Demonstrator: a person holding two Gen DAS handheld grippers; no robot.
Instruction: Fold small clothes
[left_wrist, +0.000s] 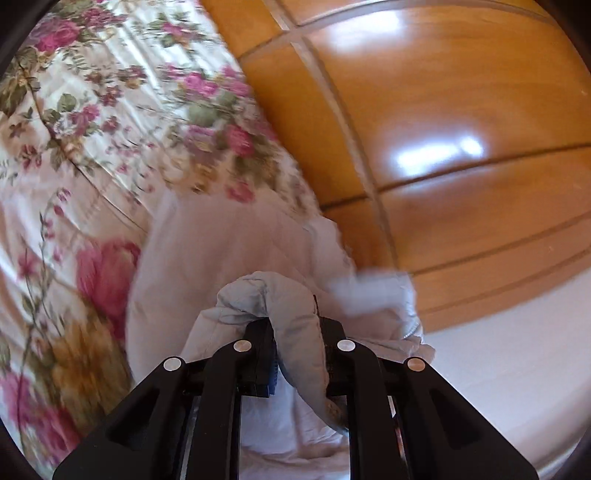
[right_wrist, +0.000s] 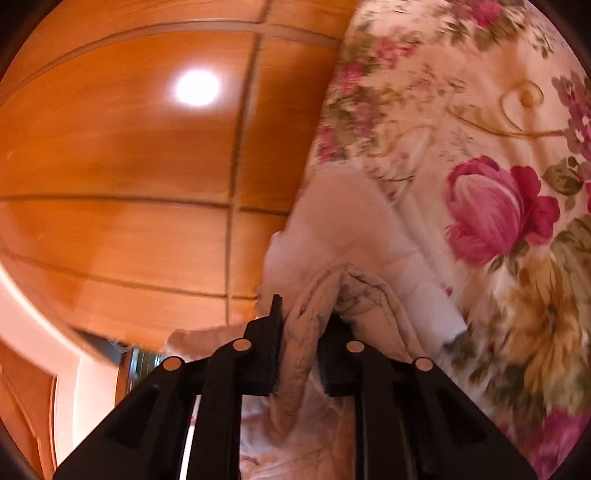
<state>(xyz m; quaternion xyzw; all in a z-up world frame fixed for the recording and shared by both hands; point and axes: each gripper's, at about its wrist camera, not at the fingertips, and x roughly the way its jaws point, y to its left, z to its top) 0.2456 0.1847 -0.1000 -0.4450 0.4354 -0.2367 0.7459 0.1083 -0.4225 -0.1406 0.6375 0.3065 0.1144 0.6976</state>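
Note:
A small pale pinkish-white garment (left_wrist: 221, 251) hangs in front of me over the floral bedspread (left_wrist: 92, 110). In the left wrist view a thick fold of it loops up between the black fingers of my left gripper (left_wrist: 295, 332), which is shut on it; the cloth drapes over the right-hand finger. The right wrist view shows the same garment (right_wrist: 343, 229), with a bunched, ribbed edge filling the narrow gap of my right gripper (right_wrist: 301, 332). Both pads touch that edge. The rest of the cloth sags below the two grippers and is partly hidden by them.
Glossy orange wooden wardrobe panels (left_wrist: 443, 129) stand close behind the bed, also filling the left of the right wrist view (right_wrist: 129, 166). The floral bedspread (right_wrist: 498, 147) spreads to the right there. A white surface (left_wrist: 517, 369) lies at the lower right.

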